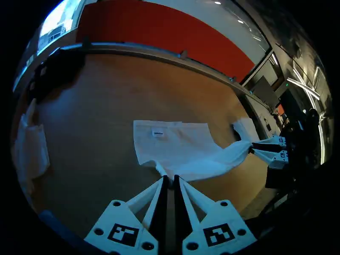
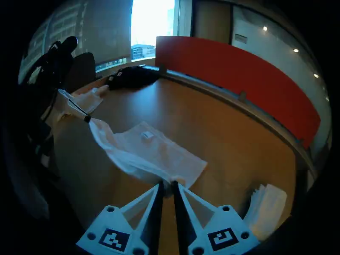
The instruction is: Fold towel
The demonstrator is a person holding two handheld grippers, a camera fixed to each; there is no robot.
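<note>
Where your towel (image 1: 178,144) lies: spread on the table (image 1: 106,93), near edge stretched between your two grippers.
Left gripper (image 1: 170,180): fingers pressed together, pinching one towel corner.
Right gripper (image 2: 168,185): fingers pressed together, pinching the other near corner.
White cloths (image 1: 29,148): piled at the table's edge, well apart from the towel.

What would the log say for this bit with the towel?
step: fold towel | left gripper: shut on towel corner | right gripper: shut on other corner | towel: near edge lifted, rest flat on table
</note>
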